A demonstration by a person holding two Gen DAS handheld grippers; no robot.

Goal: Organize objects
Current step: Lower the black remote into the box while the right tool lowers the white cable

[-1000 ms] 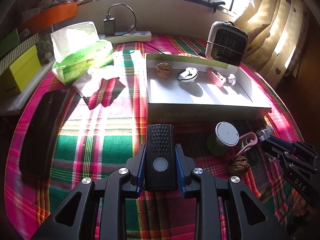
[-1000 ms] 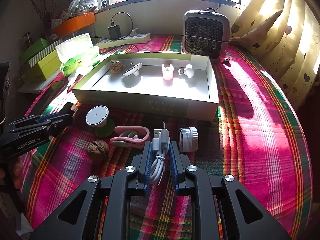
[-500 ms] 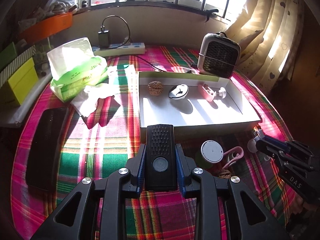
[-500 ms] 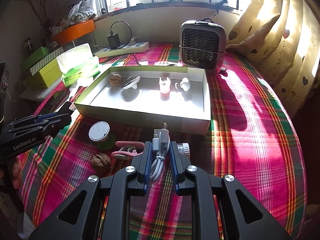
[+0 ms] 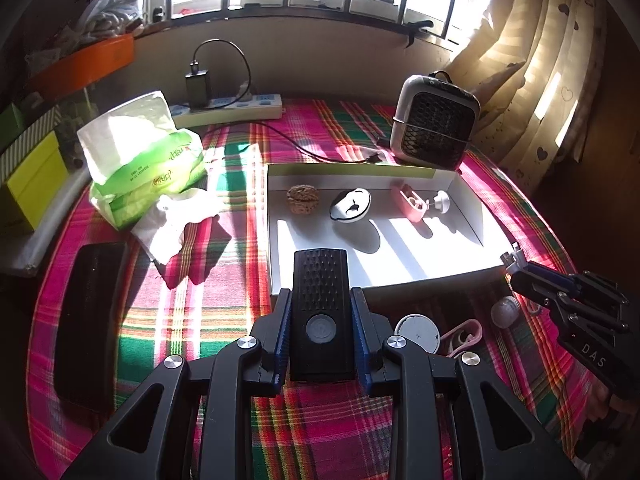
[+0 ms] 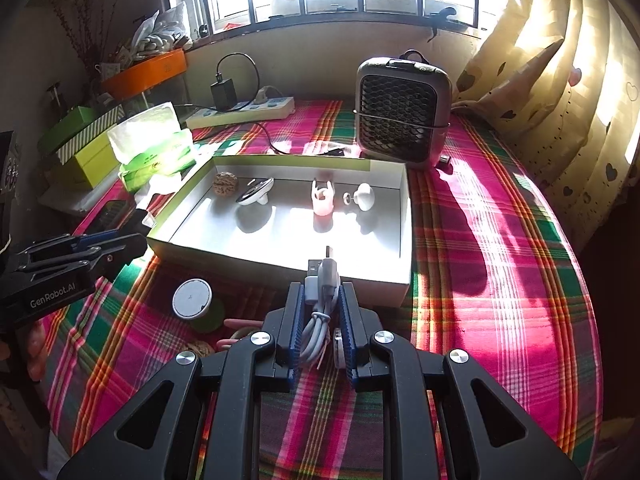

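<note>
My left gripper (image 5: 320, 312) is shut on a black ribbed device with a round button (image 5: 321, 312), held above the near edge of the white tray (image 5: 272, 216). My right gripper (image 6: 320, 308) is shut on a coiled white USB cable (image 6: 322, 296), held above the tray's near wall (image 6: 280, 264). Inside the tray lie a walnut (image 6: 225, 183), a black-and-white item (image 6: 256, 194), a pink clip (image 6: 323, 196) and a white knob (image 6: 362, 196). On the cloth near me lie a white disc on a green base (image 6: 192, 300), a pink earpiece (image 5: 464, 330) and a second walnut (image 6: 200, 348).
A tissue pack (image 5: 140, 152) and loose tissue lie left of the tray. A black case (image 5: 88, 320) lies at the far left. A small fan heater (image 6: 402, 120) stands behind the tray. A power strip (image 6: 240, 114) lies by the wall.
Both grippers have risen and drawn back with their loads, so the tray and table objects look farther away. Both stay shut.
</note>
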